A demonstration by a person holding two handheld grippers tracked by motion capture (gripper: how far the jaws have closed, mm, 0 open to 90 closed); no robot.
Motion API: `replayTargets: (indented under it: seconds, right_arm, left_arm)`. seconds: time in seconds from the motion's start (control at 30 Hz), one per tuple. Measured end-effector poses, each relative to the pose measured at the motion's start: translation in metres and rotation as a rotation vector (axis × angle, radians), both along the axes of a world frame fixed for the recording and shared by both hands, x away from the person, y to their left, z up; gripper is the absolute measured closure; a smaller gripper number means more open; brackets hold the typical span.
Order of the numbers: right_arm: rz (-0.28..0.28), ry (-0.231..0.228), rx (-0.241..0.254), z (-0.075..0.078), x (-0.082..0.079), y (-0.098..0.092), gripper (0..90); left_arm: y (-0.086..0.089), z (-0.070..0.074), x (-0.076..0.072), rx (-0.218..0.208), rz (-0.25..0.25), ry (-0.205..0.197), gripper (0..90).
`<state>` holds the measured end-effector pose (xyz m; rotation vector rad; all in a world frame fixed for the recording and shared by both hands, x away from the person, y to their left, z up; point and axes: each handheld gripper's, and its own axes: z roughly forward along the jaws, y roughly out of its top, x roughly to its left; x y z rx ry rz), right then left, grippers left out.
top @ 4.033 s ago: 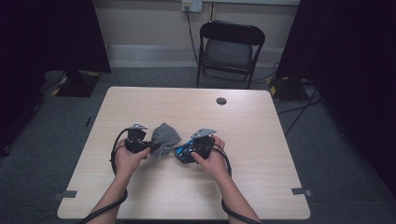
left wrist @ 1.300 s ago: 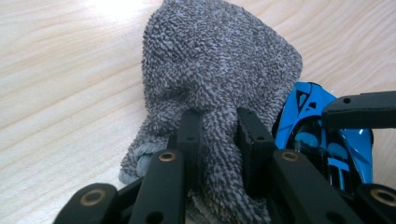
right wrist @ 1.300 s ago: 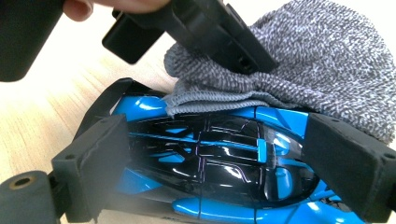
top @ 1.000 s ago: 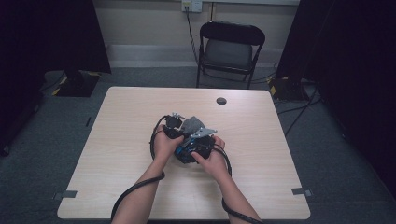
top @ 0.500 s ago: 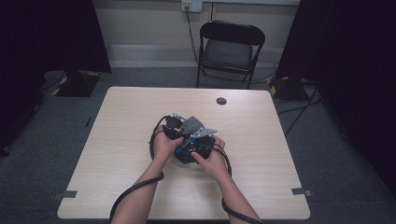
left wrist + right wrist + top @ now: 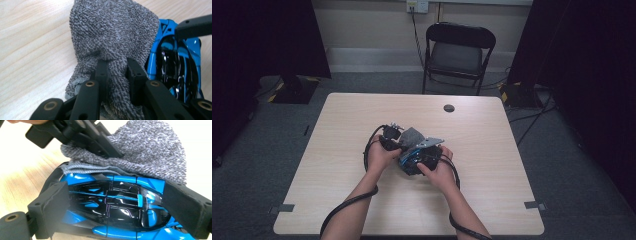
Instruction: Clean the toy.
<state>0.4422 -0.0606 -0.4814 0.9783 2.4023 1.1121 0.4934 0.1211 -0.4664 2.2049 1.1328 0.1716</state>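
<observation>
Studio/lab setup: black curtains (image 6: 267,35), lone table (image 6: 337,200), folding chair (image 6: 458,52), floor cables (image 6: 532,120).

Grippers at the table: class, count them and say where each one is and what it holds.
2. The left gripper is at the table's middle, shut on the grey cloth. The right gripper is right beside it, clamped on the blue-and-black toy car.

Even overhead light, dark room edges; close views soft (slight glare).
</observation>
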Motion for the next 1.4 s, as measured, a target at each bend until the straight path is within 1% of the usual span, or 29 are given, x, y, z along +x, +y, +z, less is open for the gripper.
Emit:
replayTargets:
  seconds: [0.07, 0.23, 0.27, 0.37, 0.6, 0.9, 0.97, 1.23, 1.37, 1.4]
  right_arm:
    - [0.001, -0.001, 0.001, 0.000, 0.000, 0.000, 7.4]
    - [0.000, 0.000, -0.001, 0.000, 0.000, 0.000, 7.4]
    - [-0.001, 0.000, -0.001, 0.000, 0.000, 0.000, 7.4]
    - [-0.002, 0.000, 0.000, 0.000, 0.000, 0.000, 7.4]
    - [-0.005, -0.002, -0.002, 0.000, 0.000, 0.000, 7.3]
    - [-0.006, -0.003, 0.002, 0.000, 0.000, 0.000, 7.3]
    - [-0.006, -0.003, 0.002, 0.000, -0.001, 0.000, 7.3]
    - [-0.007, -0.003, 0.002, 0.000, -0.001, 0.000, 7.3]
    - [-0.008, -0.003, 0.001, 0.000, -0.001, 0.000, 7.3]
    - [-0.007, -0.003, 0.000, 0.000, -0.001, 0.000, 7.3]
  left_arm:
    - [0.003, 0.000, -0.001, -0.002, -0.005, 0.002, 74.2]
    - [0.012, -0.001, -0.006, -0.023, 0.009, 0.011, 74.2]
    - [0.014, -0.001, -0.007, -0.022, 0.013, 0.012, 74.2]
    - [0.020, 0.000, -0.009, -0.019, 0.001, 0.021, 74.3]
    - [0.032, -0.002, -0.019, -0.041, 0.005, 0.019, 74.3]
    - [0.043, -0.001, -0.029, -0.033, -0.009, 0.023, 74.3]
    - [0.046, -0.001, -0.031, -0.037, -0.011, 0.024, 74.3]
    - [0.058, -0.001, -0.042, -0.046, -0.004, 0.022, 74.3]
    - [0.067, -0.001, -0.047, -0.045, -0.004, 0.027, 74.3]
    - [0.068, -0.001, -0.049, -0.050, 0.003, 0.023, 74.3]
